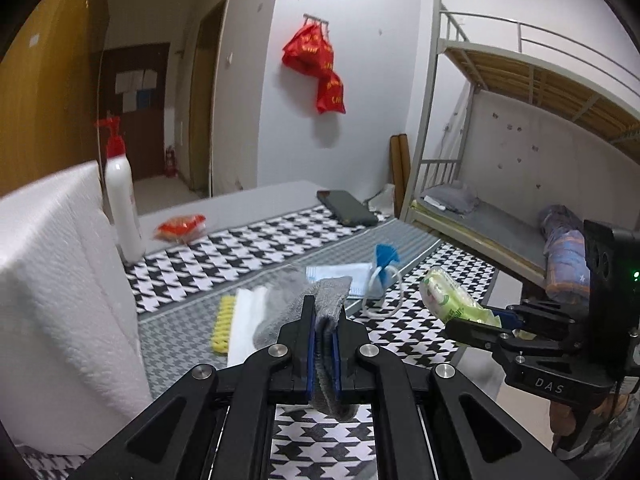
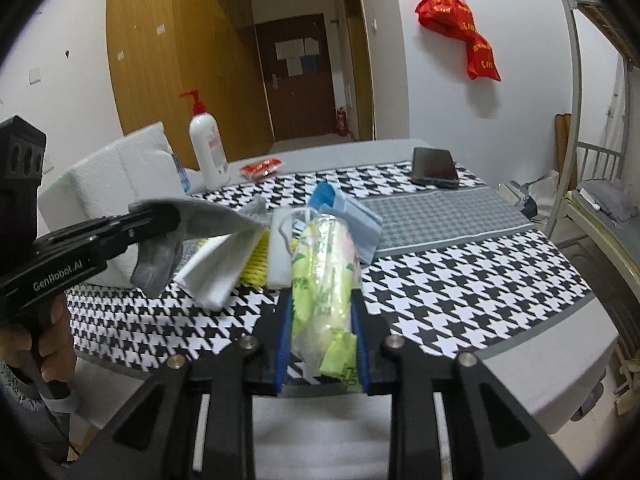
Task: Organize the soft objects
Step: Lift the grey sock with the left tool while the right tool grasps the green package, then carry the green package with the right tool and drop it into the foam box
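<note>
The left gripper (image 1: 324,332) clamped a grey sock (image 1: 320,296) (held above the table (image 2: 460,280)); to its right, the right gripper (image 2: 320,320) gripped a green tissue pack (image 2: 324,272) near the masks (image 2: 360,220).

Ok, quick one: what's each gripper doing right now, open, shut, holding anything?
Left gripper: shut on the grey cloth.
Right gripper: shut on the green tissue pack.

Wrist views, close (shared table (image 1: 240,248))
</note>
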Tool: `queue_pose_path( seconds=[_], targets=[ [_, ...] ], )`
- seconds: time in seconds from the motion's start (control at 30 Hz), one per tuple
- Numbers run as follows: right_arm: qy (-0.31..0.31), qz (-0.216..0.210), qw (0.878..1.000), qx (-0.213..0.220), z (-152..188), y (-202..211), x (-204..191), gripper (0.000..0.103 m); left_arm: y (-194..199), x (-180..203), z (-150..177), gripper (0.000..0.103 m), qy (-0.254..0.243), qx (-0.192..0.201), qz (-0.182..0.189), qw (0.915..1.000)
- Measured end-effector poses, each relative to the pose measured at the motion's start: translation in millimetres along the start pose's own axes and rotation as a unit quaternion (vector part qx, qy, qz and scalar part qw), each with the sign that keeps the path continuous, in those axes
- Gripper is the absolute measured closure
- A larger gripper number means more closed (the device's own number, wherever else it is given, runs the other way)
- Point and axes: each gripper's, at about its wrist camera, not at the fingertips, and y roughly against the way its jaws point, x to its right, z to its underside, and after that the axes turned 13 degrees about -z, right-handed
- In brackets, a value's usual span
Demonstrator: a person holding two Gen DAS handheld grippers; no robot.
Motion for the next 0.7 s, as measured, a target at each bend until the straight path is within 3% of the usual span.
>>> queue_pose_path(
  seconds=[0.7],
  targets=[
    [0.017, -0.023, 0.998, 0.063, -2.4, 57.9, -22.1, 0.073, 63.0, 5.8, -35.4, 0.097, -0.026, 0.079, -0.055, 0.9950]
  ],
)
